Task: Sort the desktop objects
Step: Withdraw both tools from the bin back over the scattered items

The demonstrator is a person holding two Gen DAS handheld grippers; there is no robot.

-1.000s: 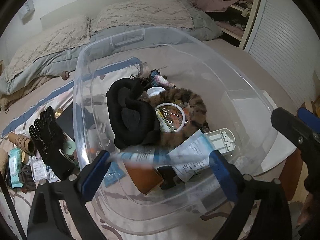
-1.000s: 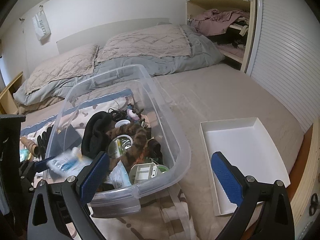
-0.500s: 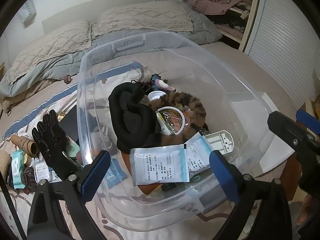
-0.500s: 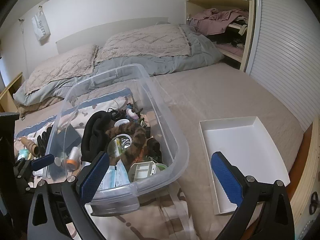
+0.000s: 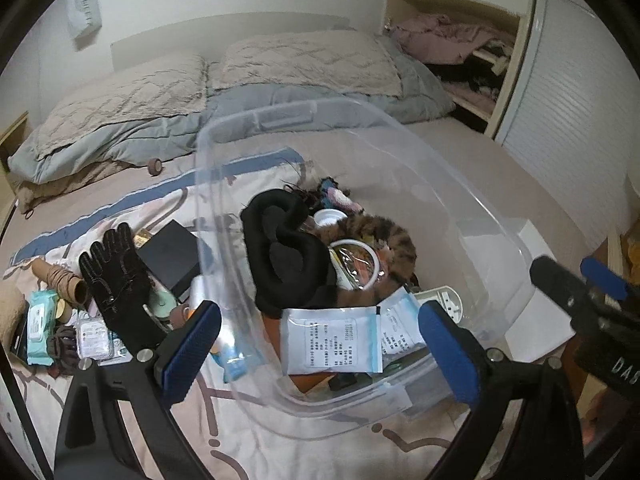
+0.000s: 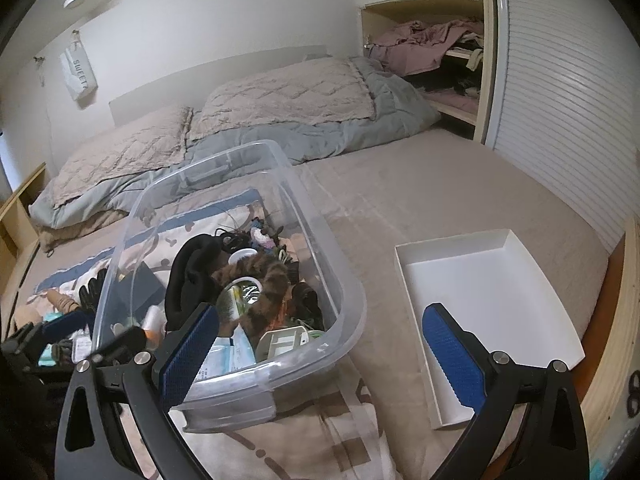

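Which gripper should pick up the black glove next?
Left. The black glove lies outside the clear plastic bin, just beyond the open left gripper; the open right gripper sits across the bin.

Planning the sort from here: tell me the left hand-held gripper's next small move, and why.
Probably swing left toward the black glove lying outside the clear bin. The left hand-held gripper is open and empty, the white packet already lies in the bin, and loose items remain beside it.

The bed (image 6: 460, 196) carries a patterned cloth (image 5: 320, 456) with a clear bin (image 6: 344, 292) on it; beside the bin lie a black glove (image 5: 116, 280), black box (image 5: 170, 254) and wipes pack (image 5: 40, 328), while a white tray (image 6: 500, 280) rests on the bare sheet
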